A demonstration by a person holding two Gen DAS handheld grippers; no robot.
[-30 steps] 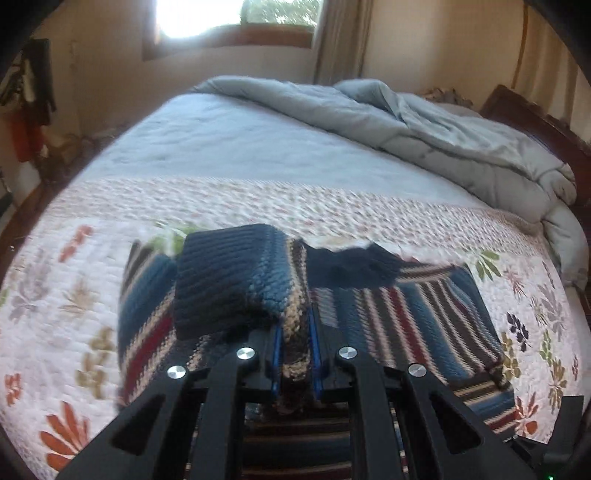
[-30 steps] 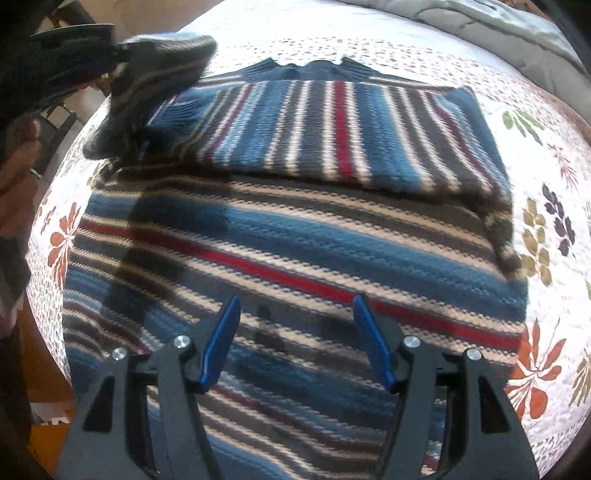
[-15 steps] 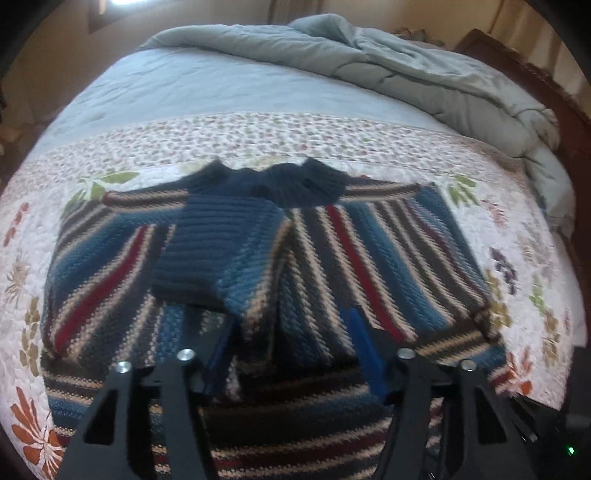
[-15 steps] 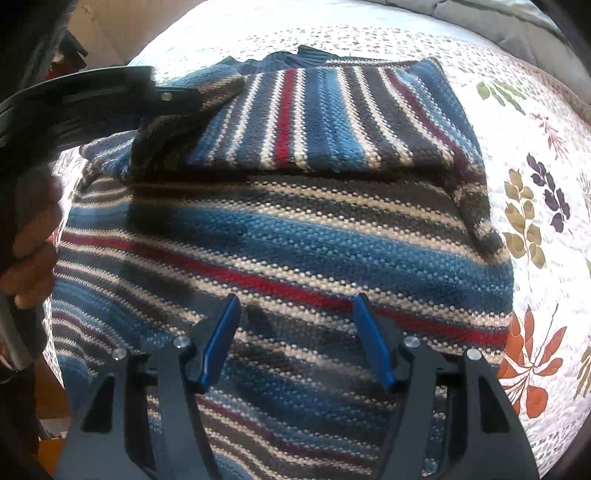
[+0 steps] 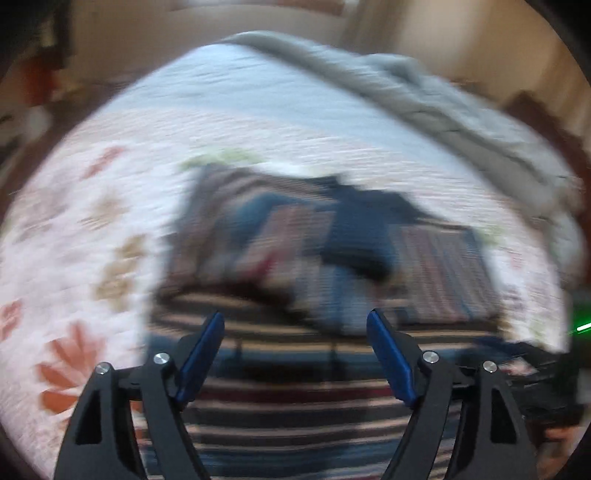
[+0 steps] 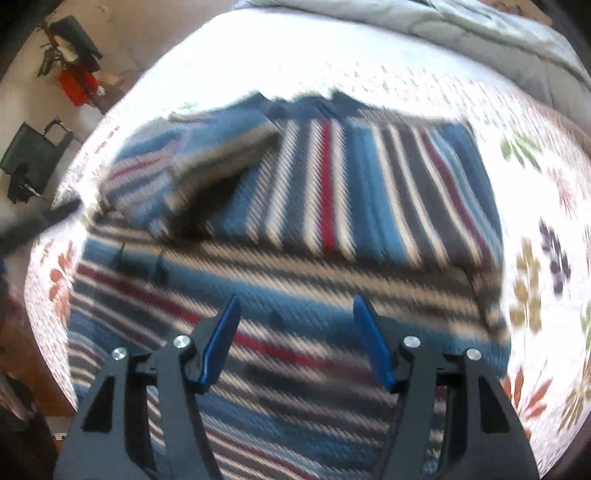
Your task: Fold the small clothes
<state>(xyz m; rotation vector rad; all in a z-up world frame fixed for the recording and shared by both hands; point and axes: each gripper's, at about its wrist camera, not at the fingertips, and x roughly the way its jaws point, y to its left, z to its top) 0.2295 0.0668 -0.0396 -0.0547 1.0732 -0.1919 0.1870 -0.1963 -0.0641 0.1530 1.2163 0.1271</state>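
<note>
Grey duvet (image 6: 461, 33) was bunched at the bed's far side. Striped sweater (image 6: 332, 206) lay on floral quilt (image 6: 535, 184). Left hand-held gripper (image 5: 295, 328) and right hand-held gripper (image 6: 295, 314) were spread, empty.

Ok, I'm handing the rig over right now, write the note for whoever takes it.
Left gripper: open, empty, above the sweater's near part; its view is blurred.
Right gripper: open, empty, over the sweater's lower body.
Sweater lies on the quilt, collar away from you.
Done: both sleeves lie folded in across the chest; the left sleeve sits loosely.
Left: fold the body up toward the collar, then tidy.
</note>
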